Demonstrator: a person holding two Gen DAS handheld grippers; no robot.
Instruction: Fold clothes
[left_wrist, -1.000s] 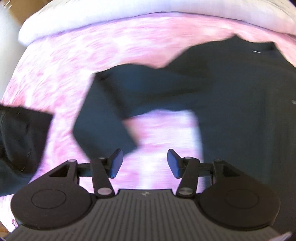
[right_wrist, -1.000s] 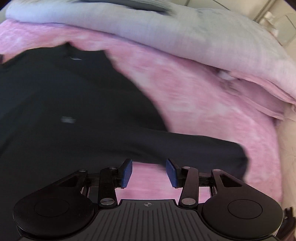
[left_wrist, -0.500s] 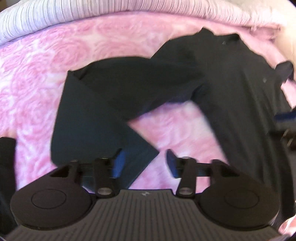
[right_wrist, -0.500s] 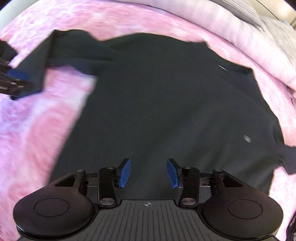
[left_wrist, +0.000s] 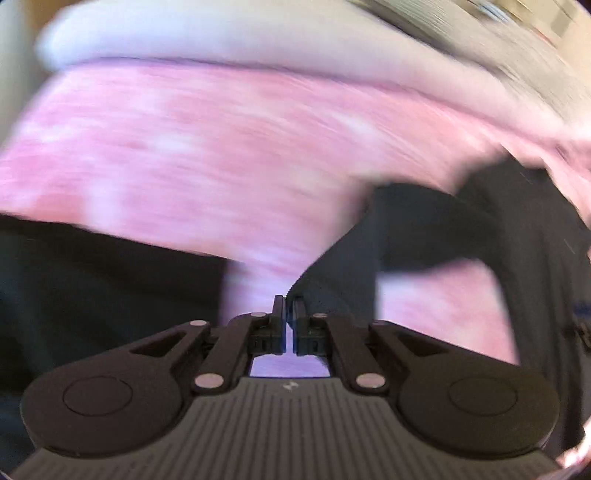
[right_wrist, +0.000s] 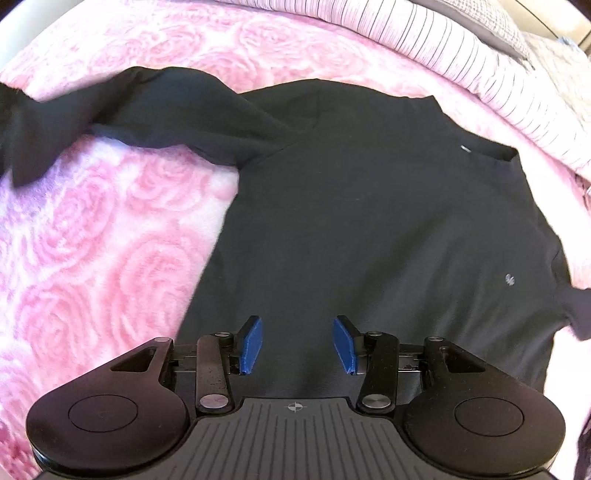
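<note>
A black long-sleeved shirt (right_wrist: 369, 221) lies spread on a pink rose-patterned blanket (right_wrist: 92, 240). In the left wrist view my left gripper (left_wrist: 288, 306) is shut on the cuff end of the shirt's left sleeve (left_wrist: 340, 273), which runs up and right to the shirt body (left_wrist: 535, 229); this view is blurred. In the right wrist view my right gripper (right_wrist: 297, 341) is open and empty, hovering over the lower part of the shirt body. The left sleeve (right_wrist: 166, 110) stretches away to the far left.
A second dark garment (left_wrist: 92, 288) lies at the left in the left wrist view. A striped pale duvet (right_wrist: 461, 66) is bunched along the far edge of the bed, also in the left wrist view (left_wrist: 258, 40).
My left gripper has closed on the sleeve cuff and swung left with it. My right gripper stays open over the shirt body, its view shifted slightly.
</note>
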